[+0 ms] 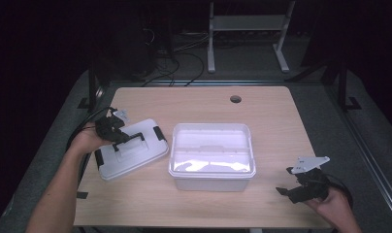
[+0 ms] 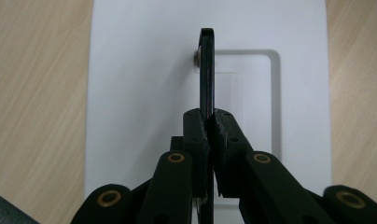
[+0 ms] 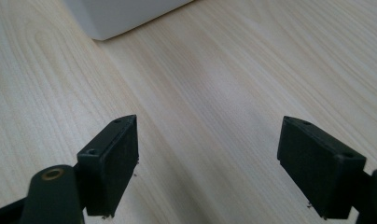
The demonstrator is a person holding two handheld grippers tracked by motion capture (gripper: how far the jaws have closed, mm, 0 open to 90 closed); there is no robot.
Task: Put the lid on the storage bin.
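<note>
- White box (image 1: 212,156) open in the middle of table (image 1: 271,111), nothing seen inside.
- Lid (image 1: 131,148) lying beside it.
- Left gripper (image 1: 117,136) squeezed tight on lid's black handle (image 2: 206,70).
- Right gripper (image 1: 293,190) wide open, holding nothing.

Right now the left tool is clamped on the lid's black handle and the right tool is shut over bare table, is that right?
Not quite. The left tool is clamped on the lid's black handle, but the right tool is open, its jaws standing wide apart over bare table, as the right gripper view shows.
</note>
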